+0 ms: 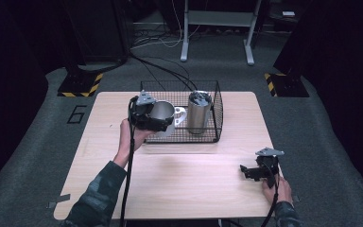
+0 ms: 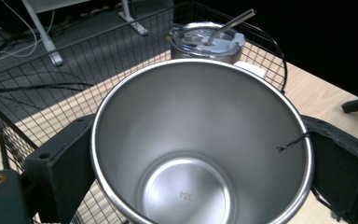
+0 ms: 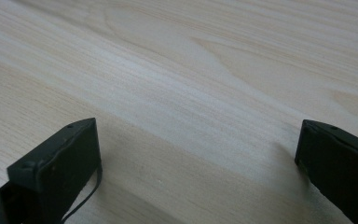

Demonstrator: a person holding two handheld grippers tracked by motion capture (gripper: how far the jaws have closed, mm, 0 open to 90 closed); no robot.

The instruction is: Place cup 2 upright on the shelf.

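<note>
My left gripper (image 1: 157, 124) is shut on an open steel cup (image 1: 162, 113), held tilted at the front left edge of a black wire basket (image 1: 216, 113). In the left gripper view the cup (image 2: 200, 144) sits between both jaws, its empty inside facing the camera. A lidded steel tumbler (image 1: 199, 111) with a metal straw (image 2: 228, 25) stands upright inside the basket, just right of the cup. My right gripper (image 1: 250, 171) rests low over the table (image 1: 189, 184) near its front right corner, jaws wide apart with bare wood (image 3: 191, 93) between them.
The wire basket takes up the table's far middle. A white handle-like piece (image 1: 179, 115) lies in the basket between cup and tumbler. Cables (image 1: 170, 66) run across the floor behind the table, near white desk legs (image 1: 185, 33).
</note>
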